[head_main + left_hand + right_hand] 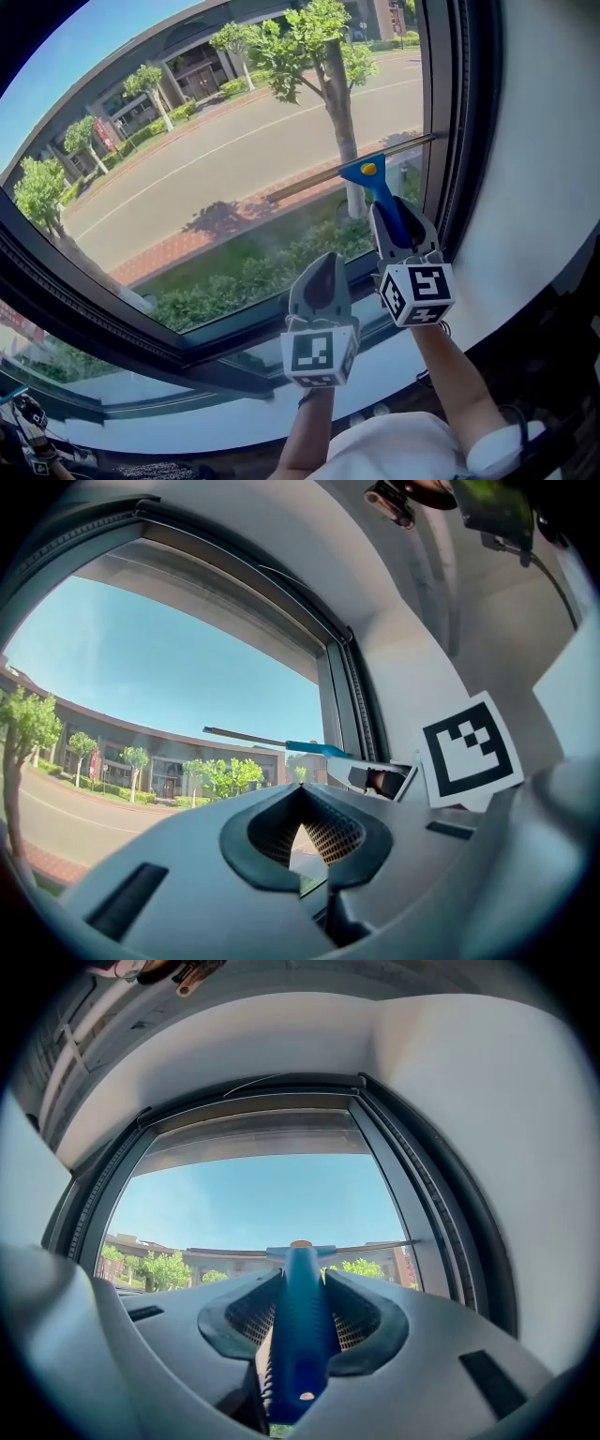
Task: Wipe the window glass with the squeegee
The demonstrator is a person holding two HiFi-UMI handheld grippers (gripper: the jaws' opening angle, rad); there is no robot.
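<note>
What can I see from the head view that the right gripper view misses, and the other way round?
Only the head view: the left gripper, the person's forearms, the window's bottom frame. Only the right gripper view: the window's top edge and the white wall above it. Both: the right gripper shut on the squeegee, its blade at the glass, trees beyond.

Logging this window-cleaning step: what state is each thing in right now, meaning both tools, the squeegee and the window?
squeegee: held up at the pane, blade slanted, its right end by the frame.
right tool: shut on the squeegee handle.
left tool: shut, nothing in it.
window glass: closed; whether wet or streaked cannot be told.
</note>
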